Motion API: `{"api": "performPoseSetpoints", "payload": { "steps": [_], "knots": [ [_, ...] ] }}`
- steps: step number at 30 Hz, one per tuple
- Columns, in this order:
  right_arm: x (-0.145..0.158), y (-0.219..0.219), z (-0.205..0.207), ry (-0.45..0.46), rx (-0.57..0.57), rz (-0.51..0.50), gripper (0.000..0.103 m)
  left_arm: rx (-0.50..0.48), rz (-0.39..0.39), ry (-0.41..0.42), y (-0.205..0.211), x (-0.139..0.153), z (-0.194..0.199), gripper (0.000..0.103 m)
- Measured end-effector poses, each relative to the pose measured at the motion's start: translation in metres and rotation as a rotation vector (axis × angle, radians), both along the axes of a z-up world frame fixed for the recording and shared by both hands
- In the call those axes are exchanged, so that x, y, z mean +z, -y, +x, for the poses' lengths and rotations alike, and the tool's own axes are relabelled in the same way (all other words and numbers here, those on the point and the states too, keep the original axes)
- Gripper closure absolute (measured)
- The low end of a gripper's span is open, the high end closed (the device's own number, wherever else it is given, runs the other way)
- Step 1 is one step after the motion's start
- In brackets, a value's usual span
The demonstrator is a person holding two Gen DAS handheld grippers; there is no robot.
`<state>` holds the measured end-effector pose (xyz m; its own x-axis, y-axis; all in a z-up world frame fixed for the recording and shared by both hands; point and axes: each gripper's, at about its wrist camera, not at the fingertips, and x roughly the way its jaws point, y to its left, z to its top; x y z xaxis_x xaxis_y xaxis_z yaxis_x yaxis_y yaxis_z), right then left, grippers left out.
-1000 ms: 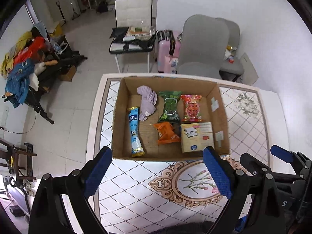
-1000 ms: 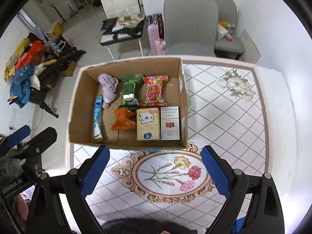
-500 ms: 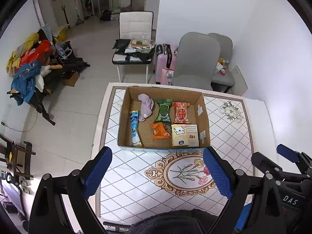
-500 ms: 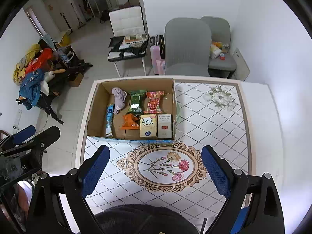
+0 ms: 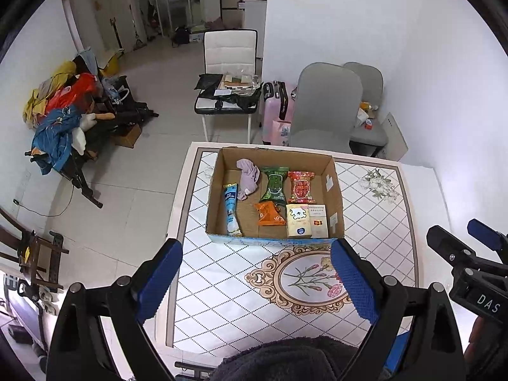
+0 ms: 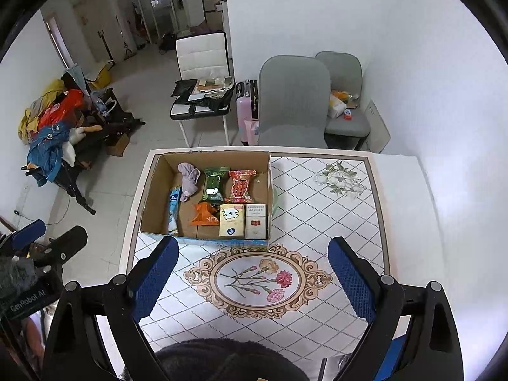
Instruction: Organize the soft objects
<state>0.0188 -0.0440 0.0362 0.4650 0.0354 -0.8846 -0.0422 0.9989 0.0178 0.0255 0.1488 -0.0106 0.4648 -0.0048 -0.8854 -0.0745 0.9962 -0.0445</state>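
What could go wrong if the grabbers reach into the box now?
The cardboard box sits near the table's left edge, so a bump might slide it toward that edge. Inside, the purple cloth lies touching the blue packet and close to the green packet; a grab could catch a neighbor too.

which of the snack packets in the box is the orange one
The orange packet, small and crumpled, lies in the near row just left of the cream tissue pack. The green packet and the red packet sit behind it.
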Motion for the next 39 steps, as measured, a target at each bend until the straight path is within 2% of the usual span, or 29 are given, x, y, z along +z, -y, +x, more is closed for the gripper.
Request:
{"api": "performPoseSetpoints", "payload": {
  "steps": [11,39],
  "knots": [
    [0.002,-0.003,-0.006,0.006,-0.018,-0.062,0.006,-0.004,0.014,-0.007,0.0,-0.001,-0.003,0.008],
    [0.005,0.001,-0.011,0.012,-0.016,-0.082,0.006,-0.007,0.025,-0.001,-0.002,0.0,-0.007,0.008]
  ]
}}
